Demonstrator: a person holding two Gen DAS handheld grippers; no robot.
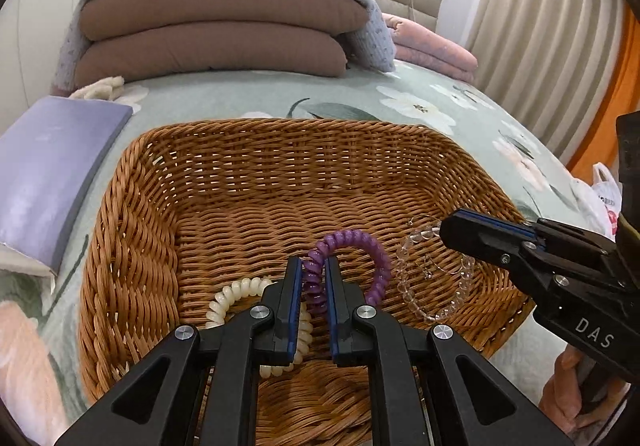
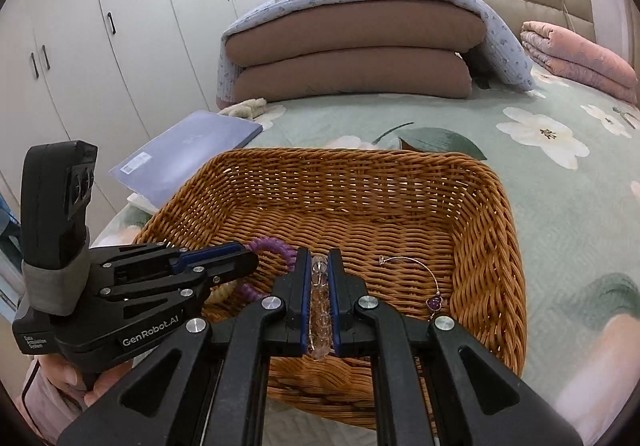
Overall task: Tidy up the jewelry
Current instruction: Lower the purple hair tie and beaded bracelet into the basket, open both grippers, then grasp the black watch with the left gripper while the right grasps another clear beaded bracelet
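Bedspread (image 2: 560,206) aside, only right view shows purple charm (image 2: 434,303)

The basket (image 1: 132,206) is woven wicker, tan and ribbed with a slight sheen. The purple coil (image 1: 360,246) looks like smooth, glossy plastic, and the cream coil (image 1: 236,292) the same, paler. The bead bracelet (image 1: 412,290) is clear and glassy; beside it in the right view lies a thin wire bangle (image 2: 420,266), metallic, with a small glossy purple charm. Both tools, left (image 1: 313,270) and right (image 2: 319,258), are matt black plastic with shiny metal screws and blue pads. The bed sheet (image 1: 240,102) is soft matt cloth. The lilac folder (image 1: 48,166) looks smooth, faintly glossy.
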